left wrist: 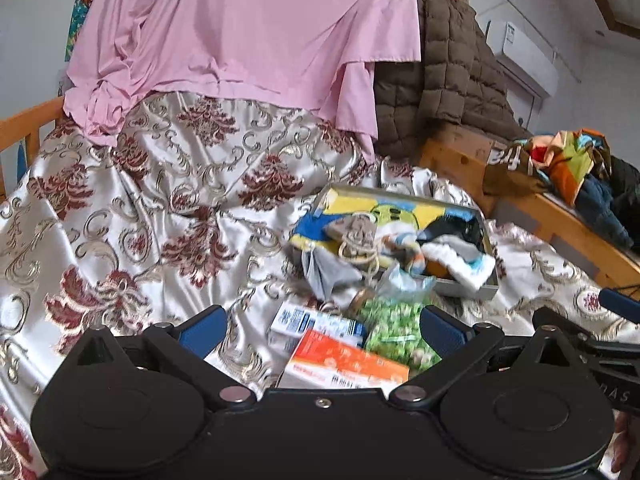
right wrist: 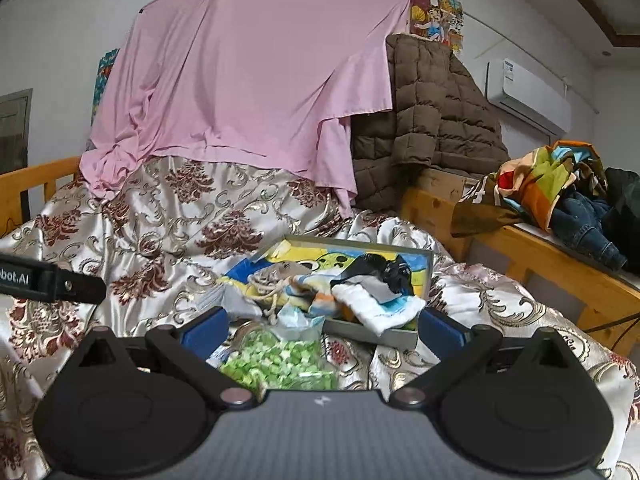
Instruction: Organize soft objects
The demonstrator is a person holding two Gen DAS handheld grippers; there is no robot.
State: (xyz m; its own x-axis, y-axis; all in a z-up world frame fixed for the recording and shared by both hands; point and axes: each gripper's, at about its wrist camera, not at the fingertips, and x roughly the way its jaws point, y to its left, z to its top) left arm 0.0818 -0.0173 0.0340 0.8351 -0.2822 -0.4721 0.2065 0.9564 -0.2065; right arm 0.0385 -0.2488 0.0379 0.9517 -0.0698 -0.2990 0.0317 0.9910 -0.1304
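A shallow grey box (left wrist: 490, 285) (right wrist: 428, 258) lies on the patterned bed cover, holding a yellow-and-blue cartoon towel (left wrist: 360, 206) (right wrist: 296, 254), a black cloth (right wrist: 384, 270), a white-and-blue cloth (left wrist: 460, 262) (right wrist: 380, 308) draped over its front rim, and a beige drawstring pouch (left wrist: 354, 236) (right wrist: 268, 280). My left gripper (left wrist: 320, 330) is open and empty above two cartons. My right gripper (right wrist: 322, 330) is open and empty above a bag of green pieces (right wrist: 280, 364) (left wrist: 396, 332).
An orange carton (left wrist: 348, 364) and a blue-white carton (left wrist: 312, 320) lie in front of the box. A pink sheet (right wrist: 248, 80) and brown quilted jacket (right wrist: 432, 120) hang behind. A wooden ledge (right wrist: 560, 256) with piled clothes (right wrist: 552, 184) runs along the right.
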